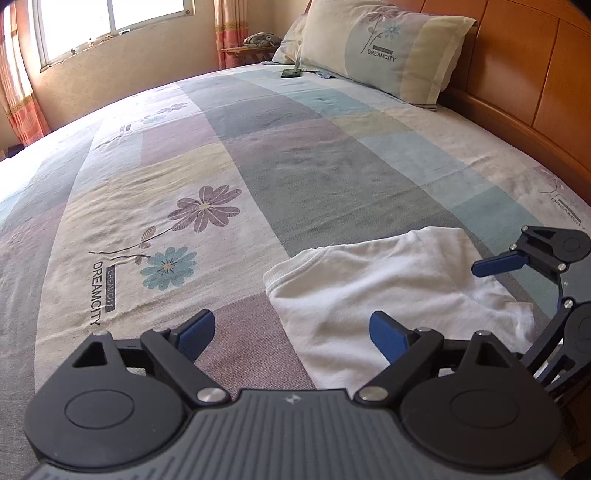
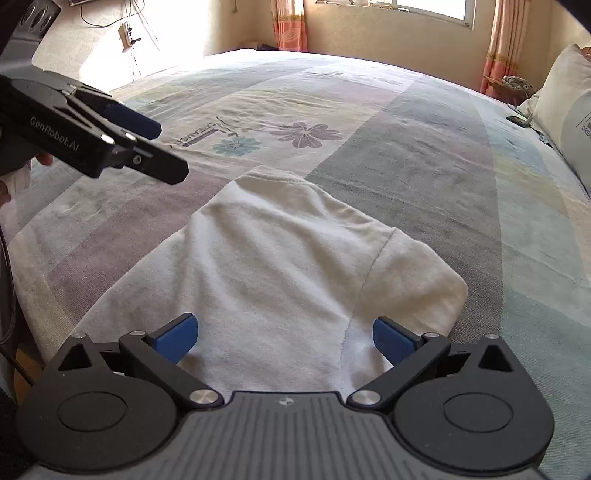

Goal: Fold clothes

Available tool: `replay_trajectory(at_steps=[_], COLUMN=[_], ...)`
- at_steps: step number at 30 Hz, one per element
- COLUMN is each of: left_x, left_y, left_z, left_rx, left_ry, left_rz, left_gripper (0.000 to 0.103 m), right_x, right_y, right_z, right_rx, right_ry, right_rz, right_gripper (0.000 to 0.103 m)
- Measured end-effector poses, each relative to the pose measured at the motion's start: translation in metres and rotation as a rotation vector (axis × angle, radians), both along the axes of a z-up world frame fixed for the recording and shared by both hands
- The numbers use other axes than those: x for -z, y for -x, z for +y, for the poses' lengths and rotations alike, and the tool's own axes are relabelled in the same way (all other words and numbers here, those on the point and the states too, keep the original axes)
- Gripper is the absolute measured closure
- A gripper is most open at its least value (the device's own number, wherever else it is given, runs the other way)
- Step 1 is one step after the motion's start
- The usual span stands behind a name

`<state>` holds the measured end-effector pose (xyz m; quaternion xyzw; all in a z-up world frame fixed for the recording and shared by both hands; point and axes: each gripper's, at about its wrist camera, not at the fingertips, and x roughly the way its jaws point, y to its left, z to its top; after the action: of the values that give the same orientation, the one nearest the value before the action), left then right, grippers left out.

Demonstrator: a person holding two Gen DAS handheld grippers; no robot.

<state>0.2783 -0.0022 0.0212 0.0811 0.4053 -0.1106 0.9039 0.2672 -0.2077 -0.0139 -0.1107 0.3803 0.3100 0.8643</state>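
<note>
Home bedroom. A large bed [image 1: 258, 155] fills most of the frame, under a patchwork floral sheet printed "DREAMCITY". Matching pillow [image 1: 384, 48] at upper right against a wooden headboard [image 1: 517, 74]. Window [image 1: 110, 18] at upper left, orange patterned curtains [image 1: 22, 103] beside it. Small wooden bedside stand [image 1: 251, 51] at top centre.

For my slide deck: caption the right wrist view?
Open right gripper above a folded white shirt on a floral bedsheet.
</note>
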Motion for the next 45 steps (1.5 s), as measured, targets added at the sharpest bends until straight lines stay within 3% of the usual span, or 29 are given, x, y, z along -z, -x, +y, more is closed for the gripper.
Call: replay_trajectory(at_steps=[3, 7, 16, 20, 23, 32, 45], left_x=[-0.004, -0.007, -0.008, -0.009, -0.009, 0.000, 0.011], left_y=[0.005, 0.011, 0.018, 0.018, 0.017, 0.015, 0.019], left_z=[-0.005, -0.011, -0.016, -0.018, -0.020, -0.031, -0.044], left_rx=[0.016, 0.043, 0.038, 0.033, 0.027, 0.052, 0.103], left_ry=[-0.005, 0.010, 0.091, 0.097, 0.107, 0.127, 0.197], left_rz=[-0.016, -0.015, 0.029, 0.030, 0.034, 0.077, 0.154], left_gripper=[0.012, 0.012, 0.012, 0.012, 0.012, 0.012, 0.012], right_x=[-0.007, 0.015, 0.007, -0.010, -0.015, 0.000, 0.002], right_y=[-0.014, -0.039, -0.031, -0.017, -0.013, -0.007, -0.010], right_z=[0.001, 0.010, 0.011, 0.009, 0.009, 0.002, -0.002], right_rx=[0.019, 0.047, 0.080, 0.032, 0.006, 0.029, 0.042], right_ry=[-0.020, 0.056, 0.057, 0.036, 0.015, 0.005, -0.013], right_rz=[-0.028, 0.058, 0.062, 0.055, 0.097, 0.203, 0.220], right_gripper=[0.000, 0.000, 0.000, 0.000, 0.000, 0.000, 0.000])
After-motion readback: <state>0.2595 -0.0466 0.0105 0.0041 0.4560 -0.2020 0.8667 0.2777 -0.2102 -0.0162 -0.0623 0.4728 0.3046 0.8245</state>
